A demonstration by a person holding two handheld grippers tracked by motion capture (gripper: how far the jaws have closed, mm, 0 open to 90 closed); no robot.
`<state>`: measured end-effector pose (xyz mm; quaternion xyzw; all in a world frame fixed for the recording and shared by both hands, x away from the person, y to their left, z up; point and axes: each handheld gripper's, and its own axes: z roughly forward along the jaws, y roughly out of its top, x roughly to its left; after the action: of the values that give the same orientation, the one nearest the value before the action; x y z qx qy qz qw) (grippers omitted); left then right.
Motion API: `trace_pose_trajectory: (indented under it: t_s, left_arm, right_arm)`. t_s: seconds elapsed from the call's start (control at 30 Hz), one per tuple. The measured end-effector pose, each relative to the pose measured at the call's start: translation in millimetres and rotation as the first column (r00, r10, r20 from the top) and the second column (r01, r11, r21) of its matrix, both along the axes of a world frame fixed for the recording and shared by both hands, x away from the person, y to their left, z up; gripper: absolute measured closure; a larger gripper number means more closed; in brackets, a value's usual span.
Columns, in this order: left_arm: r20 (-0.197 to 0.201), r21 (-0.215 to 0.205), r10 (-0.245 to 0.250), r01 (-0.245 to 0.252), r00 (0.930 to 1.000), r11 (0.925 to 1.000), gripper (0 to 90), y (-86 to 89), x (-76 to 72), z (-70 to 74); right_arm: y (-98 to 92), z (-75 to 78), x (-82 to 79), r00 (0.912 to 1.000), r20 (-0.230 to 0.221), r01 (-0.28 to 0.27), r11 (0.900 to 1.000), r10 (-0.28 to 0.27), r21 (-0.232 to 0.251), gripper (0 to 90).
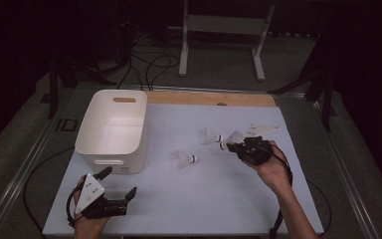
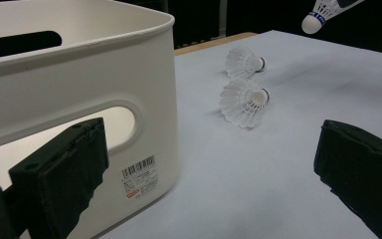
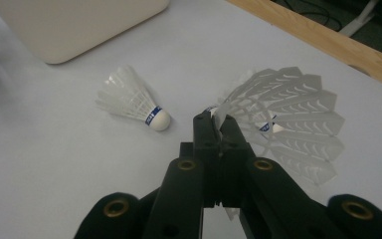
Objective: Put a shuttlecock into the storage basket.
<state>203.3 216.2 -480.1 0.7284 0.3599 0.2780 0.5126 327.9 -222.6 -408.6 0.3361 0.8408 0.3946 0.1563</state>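
Three white shuttlecocks are in play. My right gripper (image 1: pixel 230 146) (image 3: pixel 218 122) is shut on the feather skirt of one shuttlecock (image 1: pixel 233 138) (image 3: pixel 288 112) (image 2: pixel 323 11), held just above the table at the right. Two more lie on the white table top: a near shuttlecock (image 1: pixel 184 159) (image 2: pixel 243 102) in the middle and a far shuttlecock (image 1: pixel 210 136) (image 2: pixel 243 62) close to the right gripper. One lying shuttlecock (image 3: pixel 132 102) sits left of the right jaws. My left gripper (image 1: pixel 118 182) (image 2: pixel 209 149) rests open at the front left, beside the white bin (image 1: pixel 112 129) (image 2: pixel 79 74), with nothing between its jaws.
The bin's inside looks empty and it has handle slots and a barcode label (image 2: pixel 139 177). A wooden strip (image 1: pixel 209 98) (image 3: pixel 323 40) runs along the table's far edge. Beyond it stand a white frame (image 1: pixel 224 25) and floor cables (image 1: pixel 149 64).
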Motion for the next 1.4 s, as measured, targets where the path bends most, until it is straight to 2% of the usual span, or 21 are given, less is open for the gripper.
trace_pose_trajectory:
  t_s: [1.4]
  left_arm:
    - [0.002,-0.001,0.001,-0.001,1.0,1.0,1.1,0.5,-0.4,0.0]
  right_arm:
    - [25.2,21.4,7.2,0.9982,0.046,-0.04,0.999,0.039,0.012,89.6]
